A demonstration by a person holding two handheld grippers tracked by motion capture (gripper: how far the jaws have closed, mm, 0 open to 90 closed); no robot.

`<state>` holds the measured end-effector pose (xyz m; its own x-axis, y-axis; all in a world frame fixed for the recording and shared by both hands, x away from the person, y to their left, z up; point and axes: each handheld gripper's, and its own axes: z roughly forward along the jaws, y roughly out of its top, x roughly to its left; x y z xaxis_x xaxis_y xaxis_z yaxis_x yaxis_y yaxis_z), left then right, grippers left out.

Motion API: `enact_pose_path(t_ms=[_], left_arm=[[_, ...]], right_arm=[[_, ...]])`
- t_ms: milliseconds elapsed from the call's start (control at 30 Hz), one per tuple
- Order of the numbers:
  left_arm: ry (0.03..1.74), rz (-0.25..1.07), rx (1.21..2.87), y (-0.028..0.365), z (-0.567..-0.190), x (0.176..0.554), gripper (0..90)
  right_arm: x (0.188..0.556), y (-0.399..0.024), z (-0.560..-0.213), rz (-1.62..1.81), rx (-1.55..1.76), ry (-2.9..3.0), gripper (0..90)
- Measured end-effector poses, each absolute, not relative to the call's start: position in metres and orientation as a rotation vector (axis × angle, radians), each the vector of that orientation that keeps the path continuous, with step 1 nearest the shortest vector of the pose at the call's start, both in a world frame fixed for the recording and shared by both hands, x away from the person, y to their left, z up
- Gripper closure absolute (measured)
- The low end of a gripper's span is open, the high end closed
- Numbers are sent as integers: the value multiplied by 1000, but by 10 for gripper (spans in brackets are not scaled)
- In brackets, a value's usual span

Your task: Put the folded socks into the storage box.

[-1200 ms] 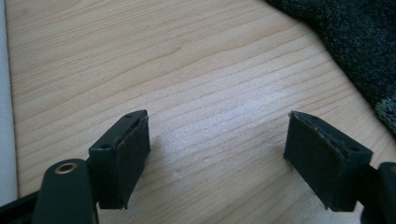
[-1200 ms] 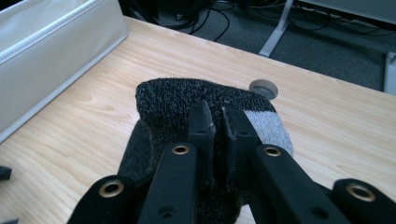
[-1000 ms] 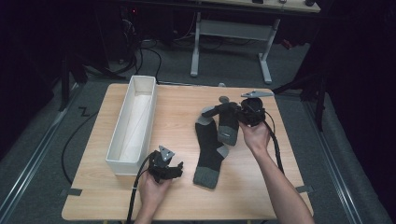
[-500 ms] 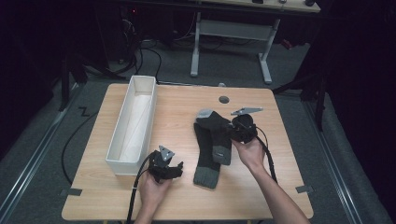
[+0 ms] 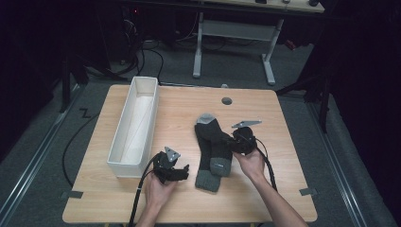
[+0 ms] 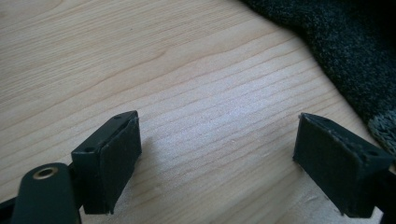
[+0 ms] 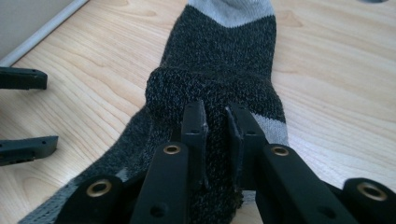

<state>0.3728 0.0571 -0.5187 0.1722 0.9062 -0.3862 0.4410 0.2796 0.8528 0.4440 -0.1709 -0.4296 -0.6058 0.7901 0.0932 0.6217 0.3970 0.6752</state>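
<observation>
the dark sock [image 5: 213, 146] lies lengthwise in the middle of the table [image 5: 189, 101], grey toe toward the far edge, grey cuff toward the person, well apart from the white bin [image 5: 134, 127] at the left. the right gripper [image 5: 235, 141] sits low on the sock's right edge and pinches a raised fold of the knit between its pads [image 7: 198, 135]; its jaws have just been opening a little, yet the right gripper view shows cloth between them and the fold standing up against the tips, so the grip looks light rather than gone. the left gripper [image 5: 183, 172] rests near the cuff end with jaws spread wide over bare wood, nothing between them (the sock's edge lies just off its right pad [image 6: 338, 161]).

to do the fold well, i'd judge the right gripper should firm up its hold before pulling, or the knit may slip out. carry the fold low and straight along the sock so the layers line up. the left gripper could press the cuff end down to stop the whole sock dragging across the smooth wood
</observation>
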Motion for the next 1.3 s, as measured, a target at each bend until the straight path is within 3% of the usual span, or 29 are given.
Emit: enact_pose_path(t_ms=[200, 400, 667, 1000, 1300], left_arm=[[1455, 506, 1329, 56, -517, 372, 124], [1435, 452, 1324, 46, -515, 370, 100], [1400, 420, 1338, 33, -505, 369, 86], [1410, 416, 1347, 27, -506, 370, 90], [1417, 429, 1370, 22, -511, 374, 105]], right_arm=[[448, -174, -449, 1002, 1220, 2432, 667], [447, -173, -466, 946, 1208, 2450, 626], [442, -177, -462, 968, 1169, 2380, 505], [410, -182, -438, 1095, 1022, 2389, 548], [403, -165, -466, 1041, 1018, 2516, 550]])
